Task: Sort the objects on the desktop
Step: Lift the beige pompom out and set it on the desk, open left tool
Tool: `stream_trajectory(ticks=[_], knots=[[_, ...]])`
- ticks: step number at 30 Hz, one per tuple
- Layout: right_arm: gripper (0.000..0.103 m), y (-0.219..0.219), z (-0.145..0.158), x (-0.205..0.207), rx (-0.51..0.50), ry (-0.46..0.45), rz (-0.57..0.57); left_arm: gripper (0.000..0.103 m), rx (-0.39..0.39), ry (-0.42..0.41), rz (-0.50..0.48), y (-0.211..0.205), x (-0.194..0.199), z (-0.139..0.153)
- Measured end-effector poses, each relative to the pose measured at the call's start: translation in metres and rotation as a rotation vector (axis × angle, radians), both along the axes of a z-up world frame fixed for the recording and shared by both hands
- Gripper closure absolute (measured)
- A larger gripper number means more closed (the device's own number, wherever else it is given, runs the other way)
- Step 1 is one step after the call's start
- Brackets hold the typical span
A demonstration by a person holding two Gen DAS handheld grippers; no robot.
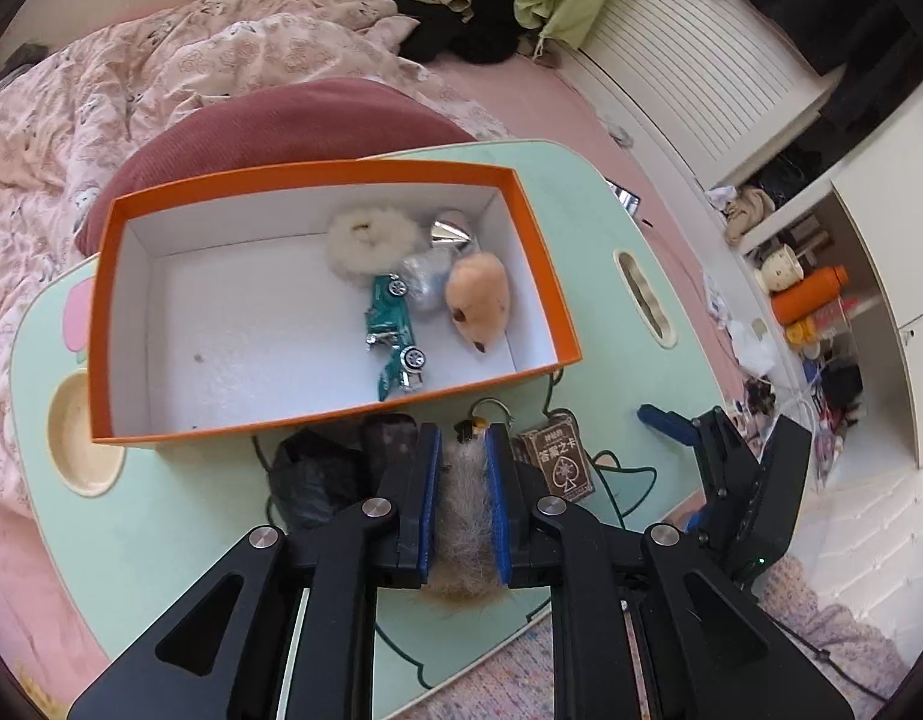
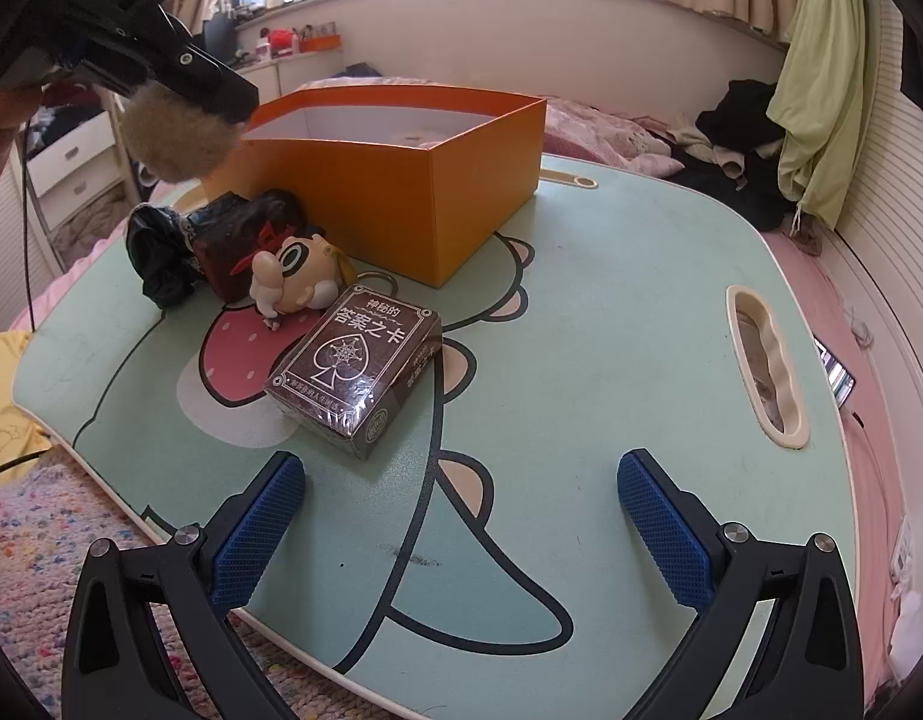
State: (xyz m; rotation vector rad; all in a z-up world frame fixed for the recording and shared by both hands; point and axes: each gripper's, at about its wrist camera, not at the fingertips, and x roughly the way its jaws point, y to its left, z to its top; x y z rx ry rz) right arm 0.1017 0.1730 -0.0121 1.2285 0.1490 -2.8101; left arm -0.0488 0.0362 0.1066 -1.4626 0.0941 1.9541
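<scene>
Left gripper (image 1: 461, 468): fingers clenched on a grey-tan fur pompom (image 1: 461, 516), which bulges out below the pads. In the right wrist view the pompom (image 2: 173, 135) hangs clear of the worktop (image 2: 611, 300), just beside the near-left corner of the orange box (image 2: 401, 180) and about level with its rim.

Right gripper (image 2: 461, 516): fingers spread wide, nothing between them, low over bare worktop just short of the brown card deck (image 2: 356, 369).

Box contents: white fluffy ring (image 1: 368, 237), teal toy car (image 1: 395, 336), tan plush mouse (image 1: 478, 300), a silvery wrapped item (image 1: 426, 276).

Still on the worktop near the box: card deck, cartoon figurine keychain (image 2: 293, 276), crumpled black bag (image 2: 161, 252), dark pouch (image 2: 233, 234).

Step in hand, as I judge it: carrying the pompom to the box. Next move calls for bringing it over the rim, above the open left half of the floor, then releasing. Risk: fur may cling to the pads.
</scene>
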Motion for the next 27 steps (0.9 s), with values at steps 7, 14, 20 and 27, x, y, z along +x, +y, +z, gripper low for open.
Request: stream_trajectory(ticks=[7,14,20,27], knots=[[0.0,0.0,0.0,0.0,0.0,0.0,-0.002,0.041,0.052,0.111,0.048,-0.004,0.005,0.009],[0.0,0.001,0.0,0.0,-0.001,0.0,-0.003,0.031,0.113,0.209,0.081,-0.047,0.051,0.004],[0.0,0.001,0.0,0.0,-0.001,0.0,-0.005,0.031,0.103,0.232,-0.163,-0.036,0.13,-0.03],[0.0,0.001,0.0,0.0,-0.002,0.001,-0.007,0.031,-0.078,0.259,-0.103,-0.012,0.132,-0.08]])
